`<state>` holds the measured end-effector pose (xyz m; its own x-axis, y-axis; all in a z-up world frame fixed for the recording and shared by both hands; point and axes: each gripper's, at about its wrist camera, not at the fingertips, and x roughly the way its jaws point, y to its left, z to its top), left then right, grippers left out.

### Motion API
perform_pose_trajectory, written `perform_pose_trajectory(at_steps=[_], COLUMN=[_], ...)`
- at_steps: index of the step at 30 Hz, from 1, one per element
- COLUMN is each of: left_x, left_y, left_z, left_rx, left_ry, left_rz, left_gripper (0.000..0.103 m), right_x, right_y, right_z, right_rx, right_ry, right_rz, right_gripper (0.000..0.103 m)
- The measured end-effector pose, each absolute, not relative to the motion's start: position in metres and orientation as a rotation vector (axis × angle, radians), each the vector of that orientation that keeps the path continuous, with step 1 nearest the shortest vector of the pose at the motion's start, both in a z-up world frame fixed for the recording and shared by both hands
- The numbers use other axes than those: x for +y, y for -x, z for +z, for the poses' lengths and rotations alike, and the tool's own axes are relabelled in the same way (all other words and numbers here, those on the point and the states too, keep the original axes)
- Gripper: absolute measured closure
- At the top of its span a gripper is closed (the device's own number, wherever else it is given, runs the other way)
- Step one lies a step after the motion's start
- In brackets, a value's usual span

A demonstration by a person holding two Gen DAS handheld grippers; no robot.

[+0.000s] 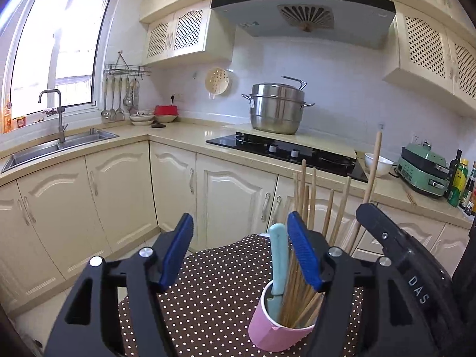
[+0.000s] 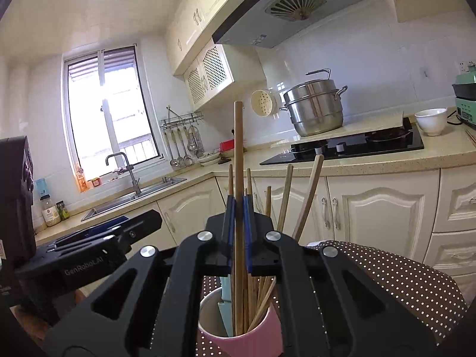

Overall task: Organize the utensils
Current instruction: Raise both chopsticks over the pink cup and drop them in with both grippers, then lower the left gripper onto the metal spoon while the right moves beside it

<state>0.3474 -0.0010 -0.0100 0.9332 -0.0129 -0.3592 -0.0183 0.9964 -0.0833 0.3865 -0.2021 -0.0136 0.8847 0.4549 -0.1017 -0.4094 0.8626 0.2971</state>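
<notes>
Left hand-held gripper [image 1: 239, 248] jaws apart, right hand-held gripper [image 2: 239, 208] jaws clamped together, pointing roughly level

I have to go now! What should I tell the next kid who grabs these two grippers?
Left gripper: open, holding nothing, jaws beside the teal utensil.
Right gripper: shut on a long wooden stick, its lower end inside the pink cup.
The cup sits on the dotted cloth and already holds the chopsticks and the teal utensil.
Done: those are in the cup.
Left: let go of the stick so it stays in the cup, then pull both grippers away.
</notes>
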Motion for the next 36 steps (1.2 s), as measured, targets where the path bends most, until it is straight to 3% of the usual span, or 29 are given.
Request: perform_pose_trajectory(at_steps=[20,22,23,24,25,26,36], left_x=[0.015,0.018,0.019,0.021,0.022,0.022,0.019], left_y=[-0.317,-0.315,-0.314,-0.313,-0.311,-0.31,-0.292], left_z=[-0.016,-0.017,-0.017,-0.017,-0.017,-0.017,-0.007], left_rx=[0.408,0.418,0.42,0.423,0.424,0.425,0.413], left_ry=[0.084,0.09,0.093,0.096,0.098,0.097,0.09], left_rz=[0.01,0.009,0.009,0.01,0.011,0.012,0.009], left_gripper=[0.035,0.035,0.035,0.035,0.035,0.035,0.033], right_x=[-0.192,-0.188,-0.187,-0.186,-0.186,-0.187,-0.194], right_y=[-0.379,-0.378,-0.378,-0.377,-0.375,-0.371,-0.347], right_z=[-0.022,-0.025,-0.025,-0.026,-0.026,-0.025,-0.01], right_rx=[0.281,0.3,0.303,0.306,0.303,0.289,0.259], right_ry=[-0.233,-0.219,-0.213,-0.208,-0.21,-0.213,-0.223], right_rz=[0.454,0.456,0.456,0.453,0.45,0.454,0.442], right_gripper=[0.095,0.092,0.083,0.062,0.048,0.042,0.042])
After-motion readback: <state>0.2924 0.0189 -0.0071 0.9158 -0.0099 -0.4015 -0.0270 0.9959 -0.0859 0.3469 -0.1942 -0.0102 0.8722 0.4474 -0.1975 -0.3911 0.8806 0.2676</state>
